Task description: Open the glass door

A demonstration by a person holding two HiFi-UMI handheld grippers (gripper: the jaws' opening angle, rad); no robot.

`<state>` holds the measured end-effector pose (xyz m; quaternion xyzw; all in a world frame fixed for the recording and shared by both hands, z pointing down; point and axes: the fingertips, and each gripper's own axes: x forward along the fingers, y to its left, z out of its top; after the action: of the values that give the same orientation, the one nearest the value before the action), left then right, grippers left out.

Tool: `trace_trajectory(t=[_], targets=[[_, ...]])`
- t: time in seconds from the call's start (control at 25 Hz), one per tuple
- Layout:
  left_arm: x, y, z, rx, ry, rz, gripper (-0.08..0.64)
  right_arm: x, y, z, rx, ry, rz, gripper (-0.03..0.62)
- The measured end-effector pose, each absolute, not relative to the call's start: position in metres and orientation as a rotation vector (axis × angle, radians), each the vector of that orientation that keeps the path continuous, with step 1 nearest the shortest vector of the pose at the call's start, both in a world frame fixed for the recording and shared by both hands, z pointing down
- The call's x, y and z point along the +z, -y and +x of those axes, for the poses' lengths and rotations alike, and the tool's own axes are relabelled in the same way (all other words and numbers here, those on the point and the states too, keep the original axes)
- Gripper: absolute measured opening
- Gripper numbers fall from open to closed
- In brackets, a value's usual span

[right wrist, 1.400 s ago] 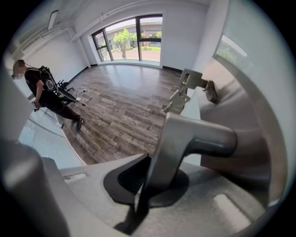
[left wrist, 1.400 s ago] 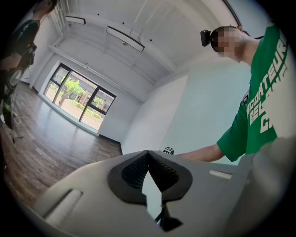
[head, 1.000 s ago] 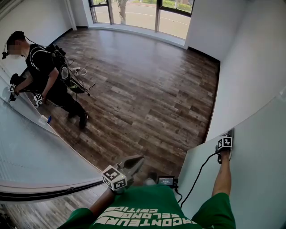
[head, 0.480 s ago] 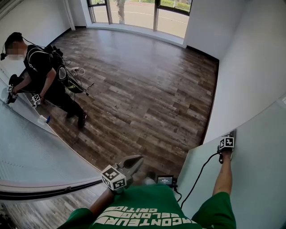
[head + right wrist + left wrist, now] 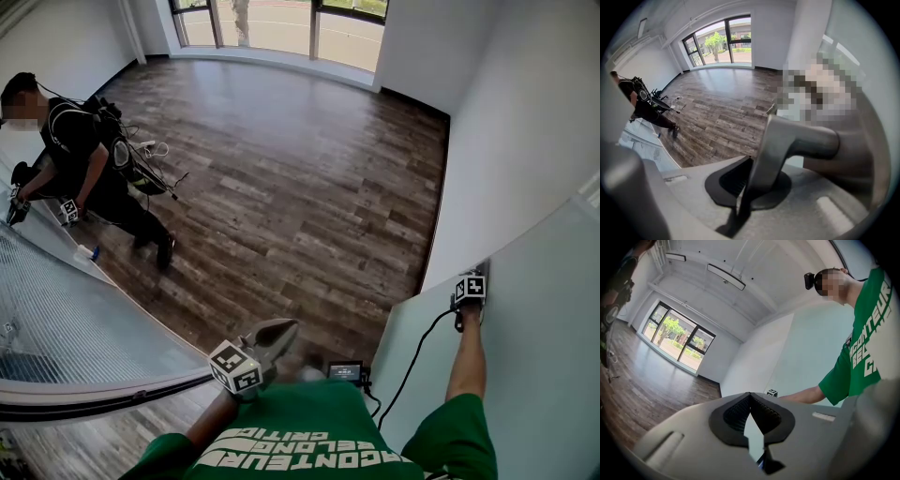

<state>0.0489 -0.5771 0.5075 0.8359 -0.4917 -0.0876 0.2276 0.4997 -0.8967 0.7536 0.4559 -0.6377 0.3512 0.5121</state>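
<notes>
Crouching at the far left of the head view, a second person in black works low against a ribbed glass panel that sweeps across the lower left corner. Dark wood-plank floor fills the middle of the room, with tall windows along the far wall.

Near the bottom centre, above the wearer's green shirt, the left tongs are held out level over the floor, well apart from any door or panel. In the left gripper view, the left tongs are pressed together at the tips, with nothing between the pads.

A small black device sits at the wearer's waist, and a black cable rises from it toward the right arm.

At the right, the right tongs reach up to the free edge of the glass door, a pale frosted sheet that stands at an angle across the lower right corner, against the white wall. In the right gripper view, the right tongs pinch a brushed metal lever handle. The bar runs up between the pads, then bends off toward the door on the right.
</notes>
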Motion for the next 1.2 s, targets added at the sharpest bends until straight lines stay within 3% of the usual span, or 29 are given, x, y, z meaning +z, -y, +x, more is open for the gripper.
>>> trace_trajectory(t=[0.36, 0.48, 0.64, 0.92, 1.2], targets=[[0.506, 0.567, 0.033, -0.269, 1.402, 2.280, 0.017, 0.746, 0.893, 0.502, 0.822, 1.506, 1.085, -0.006], [0.505, 0.564, 0.028, -0.274, 1.414, 2.279, 0.017, 0.741, 0.886, 0.502, 0.848, 1.491, 1.086, 0.069], [0.502, 0.559, 0.021, -0.285, 1.422, 2.276, 0.017, 0.727, 0.878, 0.504, 0.818, 1.465, 1.134, 0.106], [0.502, 0.552, 0.017, -0.287, 1.409, 2.296, 0.017, 0.678, 0.869, 0.516, 0.460, 1.391, 1.281, 0.127], [0.501, 0.542, 0.014, -0.280, 1.377, 2.311, 0.017, 0.650, 0.847, 0.454, 0.237, 1.516, 1.277, 0.127]])
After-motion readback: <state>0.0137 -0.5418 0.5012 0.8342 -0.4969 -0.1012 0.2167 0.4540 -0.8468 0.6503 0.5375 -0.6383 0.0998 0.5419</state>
